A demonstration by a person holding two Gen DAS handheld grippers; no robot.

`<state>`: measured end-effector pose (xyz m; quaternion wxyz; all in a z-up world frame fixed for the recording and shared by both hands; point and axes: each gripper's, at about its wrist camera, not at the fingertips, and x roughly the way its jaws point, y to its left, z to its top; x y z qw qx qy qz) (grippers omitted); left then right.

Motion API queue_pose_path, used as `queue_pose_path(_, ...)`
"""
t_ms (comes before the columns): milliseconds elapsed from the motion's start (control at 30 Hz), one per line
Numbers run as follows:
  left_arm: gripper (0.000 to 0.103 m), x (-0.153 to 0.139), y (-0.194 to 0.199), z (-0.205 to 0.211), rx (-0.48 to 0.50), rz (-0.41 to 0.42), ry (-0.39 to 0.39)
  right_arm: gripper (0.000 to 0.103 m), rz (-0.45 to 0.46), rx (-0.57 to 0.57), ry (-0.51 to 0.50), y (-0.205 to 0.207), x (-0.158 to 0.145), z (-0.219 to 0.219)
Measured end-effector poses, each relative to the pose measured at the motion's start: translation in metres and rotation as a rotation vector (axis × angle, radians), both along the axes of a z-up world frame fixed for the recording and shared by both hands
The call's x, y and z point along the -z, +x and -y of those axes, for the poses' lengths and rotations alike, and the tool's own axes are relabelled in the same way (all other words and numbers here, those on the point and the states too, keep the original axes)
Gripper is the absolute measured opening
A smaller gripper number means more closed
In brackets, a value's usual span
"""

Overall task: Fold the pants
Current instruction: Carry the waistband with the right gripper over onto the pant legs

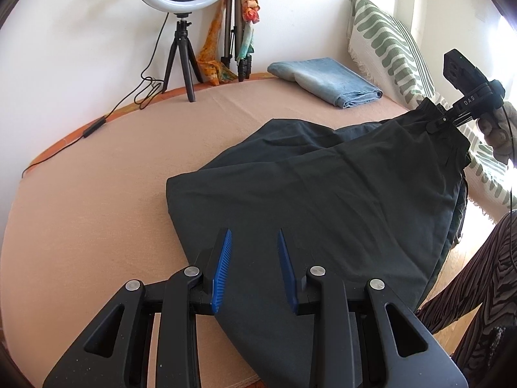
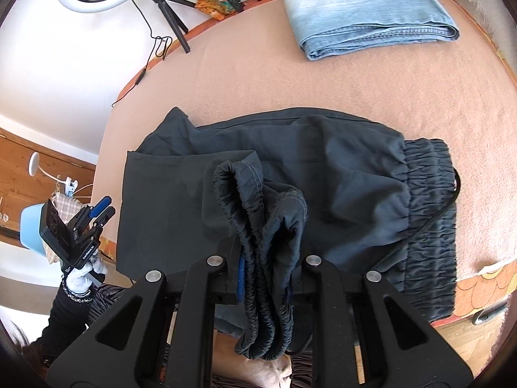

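Note:
Black pants (image 1: 323,194) lie across the peach bed cover (image 1: 97,194), with their wide gathered waistband (image 2: 426,194) at the right in the right wrist view. My right gripper (image 2: 266,249) is shut on the bunched elastic leg cuffs (image 2: 255,200) and holds them raised above the body of the pants. In the left wrist view it shows at the upper right as the right gripper (image 1: 434,119), with cloth hanging from it. My left gripper (image 1: 253,249) hovers over the near part of the pants, its blue pads apart with nothing between them. That left gripper (image 2: 100,208) also shows in a gloved hand beside the bed's edge.
Folded blue jeans (image 1: 326,80) lie at the back of the bed. A ring light on a small tripod (image 1: 181,0) stands by the wall, its cable (image 1: 97,126) trailing along the bed's edge. A green-patterned pillow (image 1: 387,42) leans at the right. A person's striped trouser leg (image 1: 478,274) is at the lower right.

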<state>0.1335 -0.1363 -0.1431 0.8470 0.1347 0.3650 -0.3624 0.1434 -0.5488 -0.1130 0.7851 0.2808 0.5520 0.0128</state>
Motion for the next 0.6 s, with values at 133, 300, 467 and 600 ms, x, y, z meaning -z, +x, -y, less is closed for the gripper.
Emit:
queue_pose_path(133,0.028,0.002,-0.001,0.003,0.011,-0.012,-0.003,0.018,-0.009,0.02,-0.012,-0.002,0.005,0.015)
queue_pose_path(300,0.028,0.009,-0.006,0.011,0.046,-0.027,0.013,0.018,-0.026,0.007,-0.032,-0.004,0.013,0.022)
queue_pose_path(467,0.028,0.014,-0.009,0.018,0.072,-0.033,0.033,0.019,-0.026,0.027,-0.058,-0.01,0.021,0.032)
queue_pose_path(600,0.028,0.013,-0.01,0.02,0.073,-0.031,0.033,0.039,-0.04,0.066,-0.115,-0.018,0.02,0.04)
